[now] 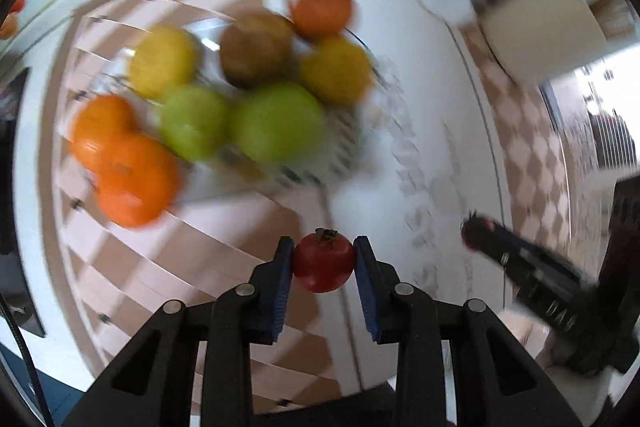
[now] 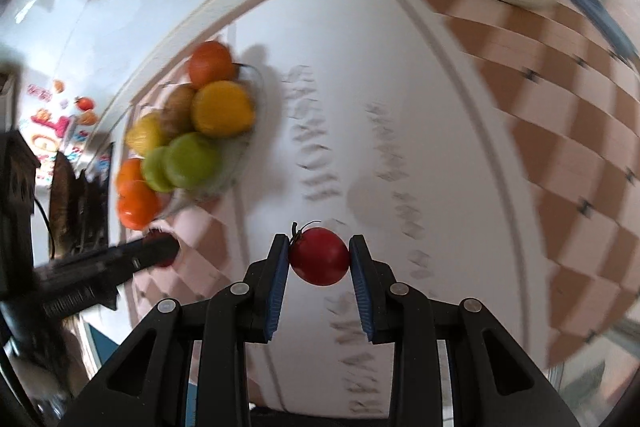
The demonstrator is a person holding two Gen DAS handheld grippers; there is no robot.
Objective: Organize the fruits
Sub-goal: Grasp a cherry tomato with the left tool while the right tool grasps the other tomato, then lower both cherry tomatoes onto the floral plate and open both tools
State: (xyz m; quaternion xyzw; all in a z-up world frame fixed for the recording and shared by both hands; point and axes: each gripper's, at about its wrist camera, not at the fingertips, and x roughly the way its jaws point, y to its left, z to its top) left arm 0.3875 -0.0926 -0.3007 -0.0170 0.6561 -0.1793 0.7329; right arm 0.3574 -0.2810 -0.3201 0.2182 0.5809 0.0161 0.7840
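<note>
Step in hand: we carry two small red fruits above the counter, one per claw, neither yet set down; we judge this the transport stage of the sorting.
Left wrist view, left claw (image 1: 324,257): clenched on a red tomato (image 1: 324,263), blue pads pressing both its sides, dark stalk uppermost.
Left wrist view, glass bowl (image 1: 360,131): clear, standing on the checked cloth (image 1: 224,255) ahead of our claw; much blurred.
Left wrist view, bowl contents: two green apples (image 1: 276,123), two yellow fruits (image 1: 336,69), one brown kiwi-like fruit (image 1: 256,49), orange fruits heaped at the near-left side (image 1: 134,179) and one at the far edge (image 1: 322,11).
Left wrist view, right claw (image 1: 476,231): seen from the side at right, something red at its tip.
Right wrist view, right claw (image 2: 320,255): gripping a second red tomato (image 2: 320,257), stalk turned left, held clear of the white lettered panel (image 2: 320,155) of the cloth.
Right wrist view, bowl (image 2: 250,131): well off to the left, same heap of fruit.
Right wrist view, left claw (image 2: 164,251): near the bowl's low side.
Next move: we judge each tomato needs a free spot chosen; the bowl looks crowded, so a gentle lowering before the pads let go.
</note>
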